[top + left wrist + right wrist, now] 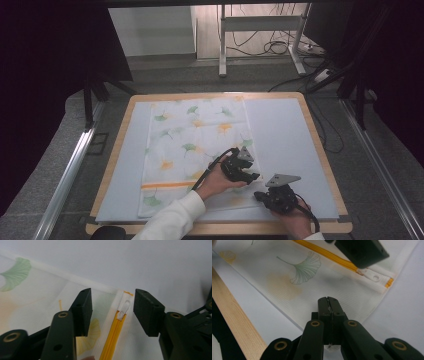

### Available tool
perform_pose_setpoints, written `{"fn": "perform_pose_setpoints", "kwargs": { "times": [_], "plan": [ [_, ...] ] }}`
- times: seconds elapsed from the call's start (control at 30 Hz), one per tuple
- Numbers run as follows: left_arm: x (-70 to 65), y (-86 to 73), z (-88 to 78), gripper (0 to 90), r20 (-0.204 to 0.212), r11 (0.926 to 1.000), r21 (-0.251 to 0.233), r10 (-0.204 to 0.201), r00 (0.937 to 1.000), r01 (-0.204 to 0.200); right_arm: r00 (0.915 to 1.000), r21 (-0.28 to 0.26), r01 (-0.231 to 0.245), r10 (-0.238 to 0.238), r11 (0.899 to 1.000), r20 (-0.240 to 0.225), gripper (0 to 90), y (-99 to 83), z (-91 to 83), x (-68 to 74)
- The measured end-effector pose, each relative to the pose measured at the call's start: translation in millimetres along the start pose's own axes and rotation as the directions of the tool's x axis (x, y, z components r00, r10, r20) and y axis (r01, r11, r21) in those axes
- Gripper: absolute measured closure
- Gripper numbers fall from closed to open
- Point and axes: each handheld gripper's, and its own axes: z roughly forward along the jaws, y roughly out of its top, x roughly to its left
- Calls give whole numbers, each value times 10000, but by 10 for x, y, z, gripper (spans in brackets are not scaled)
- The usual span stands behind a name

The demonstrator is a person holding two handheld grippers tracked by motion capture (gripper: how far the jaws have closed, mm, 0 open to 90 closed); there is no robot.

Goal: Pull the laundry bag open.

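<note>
Two tools share the job over a ginkgo-print pillowcase spread flat on the white-covered bench. The right tool has its jaws pressed together on the cloth's near edge, close to the corner, which I judge is meant to pin the fabric so it cannot slide or bunch. The left tool hangs just above the far end of the yellow zipper, jaws spread halfway, one on either side of the white pull tab without touching it (the tab lies flat against the cloth). That straddling stance looks like preparation to pinch the tab; with the corner anchored, a pull along the zipper would meet resistance instead of dragging the pillowcase.
</note>
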Motion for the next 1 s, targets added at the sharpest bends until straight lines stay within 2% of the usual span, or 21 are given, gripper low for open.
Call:
{"fn": "perform_pose_setpoints", "kwargs": {
  "times": [0.23, 0.37, 0.53, 0.8, 0.93, 1.0],
  "plan": [
    [-1, 16, 84, 553, 14, 9988, 347, 354, 9994, -354, 10000, -51, -58, 58, 10000, -15, 894, -7, -2, -30],
    [-16, 17, 90, 565, 27, 9987, 270, 434, 9991, -434, 9999, -17, -125, 125, 9999, -91, 894, -3, -3, -39],
    [-19, 12, 122, 581, 32, 9975, 417, 576, 9983, -577, 9999, 3, -130, 130, 9999, -79, 894, 1, -2, -40],
    [-6, 6, 126, 599, 207, 9974, 485, 517, 9984, -527, 9999, 2, -96, 96, 10000, -86, 894, -1, -2, -44],
    [10, 20, 142, 650, 283, 9969, 626, 450, 9986, -467, 9999, 9, -104, 104, 9999, -87, 894, -1, -1, -47],
    [17, 20, 141, 721, 438, 9972, 633, 374, 9983, -402, 9999, 7, -105, 105, 9999, -79, 894, -1, -1, -46]
  ]
}}
